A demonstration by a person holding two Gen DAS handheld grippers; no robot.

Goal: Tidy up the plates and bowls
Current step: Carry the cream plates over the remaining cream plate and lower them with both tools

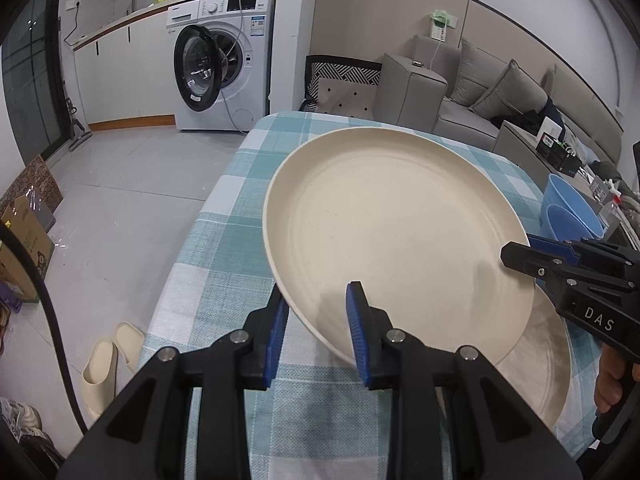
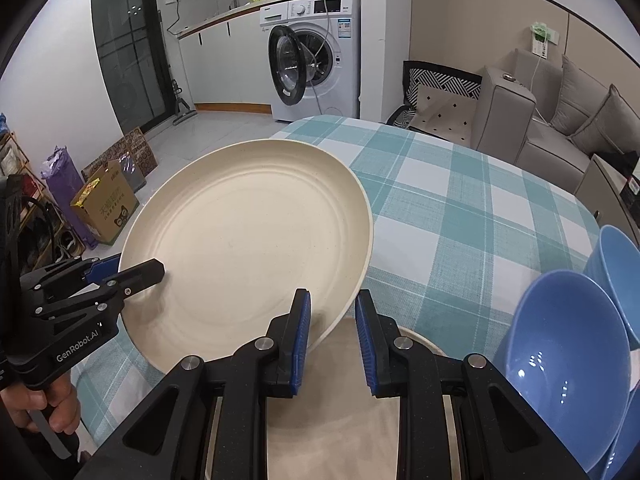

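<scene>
A large cream plate (image 1: 400, 232) hangs tilted above the checked tablecloth, held by both grippers. My left gripper (image 1: 318, 308) is shut on its near left rim, and the right wrist view shows it clamped on the left edge (image 2: 136, 268). My right gripper (image 2: 333, 304) is shut on the plate (image 2: 248, 240) at its near right rim; from the left wrist it appears at the right edge (image 1: 520, 248). A second cream plate (image 1: 540, 360) (image 2: 340, 400) lies flat on the table under the lifted one. Blue bowls (image 1: 572, 208) (image 2: 560, 352) stand tilted at the right.
The table (image 2: 460, 200) has a teal and white checked cloth; its left edge drops to a tiled floor with slippers (image 1: 108, 360) and cardboard boxes (image 2: 106, 204). A washing machine (image 1: 224, 64) with its door open stands behind, a grey sofa (image 1: 480, 96) to the right.
</scene>
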